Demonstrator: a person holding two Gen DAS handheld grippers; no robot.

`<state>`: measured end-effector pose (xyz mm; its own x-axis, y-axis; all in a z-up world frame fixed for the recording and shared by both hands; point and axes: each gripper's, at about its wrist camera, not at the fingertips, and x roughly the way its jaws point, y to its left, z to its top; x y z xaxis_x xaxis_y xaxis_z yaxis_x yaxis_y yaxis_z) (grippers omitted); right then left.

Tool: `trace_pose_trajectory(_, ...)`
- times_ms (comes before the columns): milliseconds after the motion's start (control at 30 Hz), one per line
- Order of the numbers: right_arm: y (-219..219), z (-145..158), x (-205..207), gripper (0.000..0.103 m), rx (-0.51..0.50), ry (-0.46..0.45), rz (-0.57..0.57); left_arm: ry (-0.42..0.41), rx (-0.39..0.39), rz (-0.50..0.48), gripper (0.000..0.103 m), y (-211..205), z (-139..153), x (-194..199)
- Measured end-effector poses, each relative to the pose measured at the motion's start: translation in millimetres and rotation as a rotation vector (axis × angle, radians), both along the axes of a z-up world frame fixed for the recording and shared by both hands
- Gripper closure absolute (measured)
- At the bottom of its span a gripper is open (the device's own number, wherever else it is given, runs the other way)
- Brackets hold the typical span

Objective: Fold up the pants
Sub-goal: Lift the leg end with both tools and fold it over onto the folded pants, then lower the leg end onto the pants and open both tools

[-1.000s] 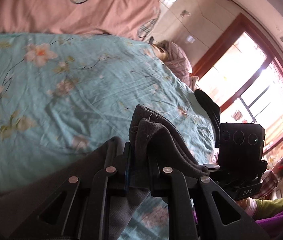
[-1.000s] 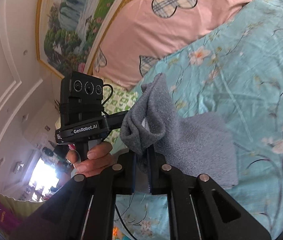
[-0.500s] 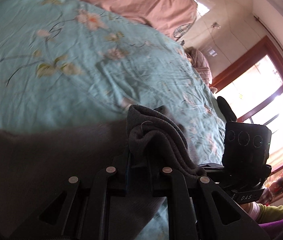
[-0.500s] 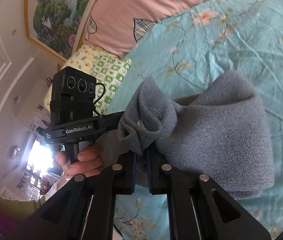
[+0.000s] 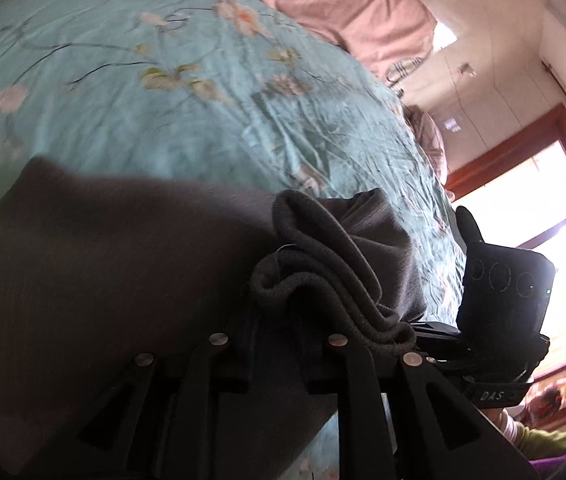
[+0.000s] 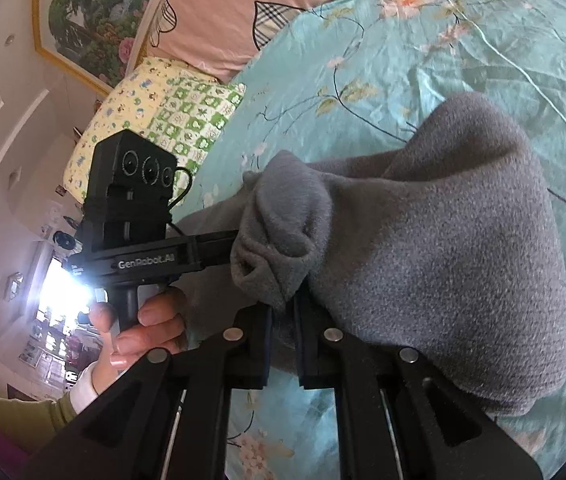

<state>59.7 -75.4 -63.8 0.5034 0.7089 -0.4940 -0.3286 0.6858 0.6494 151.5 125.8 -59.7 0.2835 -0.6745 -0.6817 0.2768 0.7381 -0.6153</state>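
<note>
Right wrist view: the right gripper (image 6: 283,320) pinches a bunched edge of the grey fleece pants (image 6: 443,248), jaws closed on the cloth, which drapes over the teal floral bedsheet (image 6: 423,52). Just left, the left gripper (image 6: 219,252) in a hand (image 6: 143,332) bites the same edge. A pink pillow (image 6: 219,12), a green patterned pillow (image 6: 163,116) and a framed painting (image 6: 87,12) lie beyond.

Left wrist view: the left gripper (image 5: 275,320) clamps the folded hem, pants (image 5: 103,272) spread leftward; sheet (image 5: 143,92) open ahead, window (image 5: 543,208) at right.

daylight, window (image 5: 531,216) glare | foreground dim | left blurred | fisheye edges
</note>
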Motion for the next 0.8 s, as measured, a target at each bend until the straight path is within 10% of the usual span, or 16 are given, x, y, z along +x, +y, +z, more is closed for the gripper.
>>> trace_pose_trajectory(300, 8, -1, 0, 0.083, -0.035, 0.018, 0.016, -0.005, 0.016, 0.188, 0.081, 42, 10, -33)
trace_pose_trajectory(467, 21, 8, -4, 0.053, -0.050, -0.017, 0.058, -0.012, 0.001, 0.308, 0.077, 71, 15, -59)
trace_pose_trajectory(800, 41, 45, -4, 0.053, -0.055, -0.106, 0.119, -0.026, -0.039, 0.545, 0.057, 124, 32, -118)
